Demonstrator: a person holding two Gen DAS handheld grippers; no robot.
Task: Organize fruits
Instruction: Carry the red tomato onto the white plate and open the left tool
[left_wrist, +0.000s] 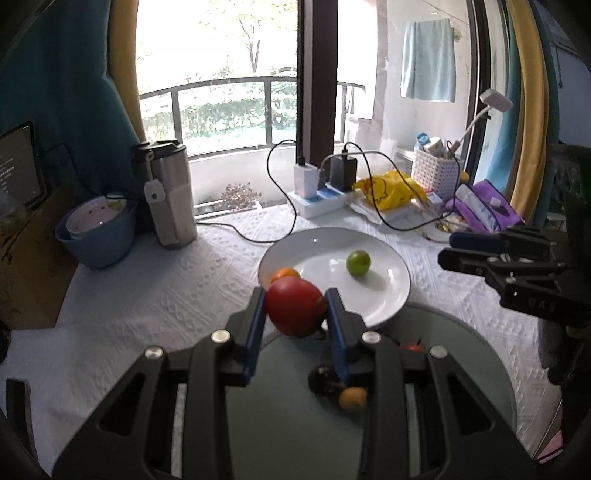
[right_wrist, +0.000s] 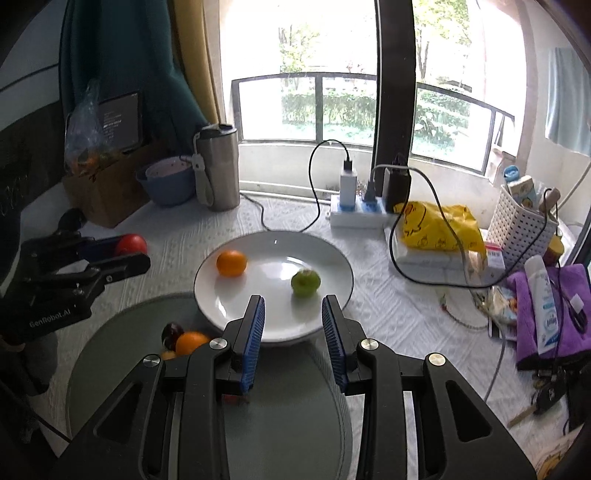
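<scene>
The left gripper (left_wrist: 295, 314) was closed on a red fruit (left_wrist: 295, 311), held clear of the worktop (left_wrist: 166, 288) just short of the white plate (left_wrist: 384, 295), probably for carrying across to join the orange (right_wrist: 231, 263) and green fruit (right_wrist: 305, 283) gathered there. A dark fruit (left_wrist: 322, 378) and other small ones waited on the glass disc (right_wrist: 122, 332). The right gripper (right_wrist: 293, 336) hovered empty, jaws apart, level over the plate's near rim, pointing at the green fruit.
</scene>
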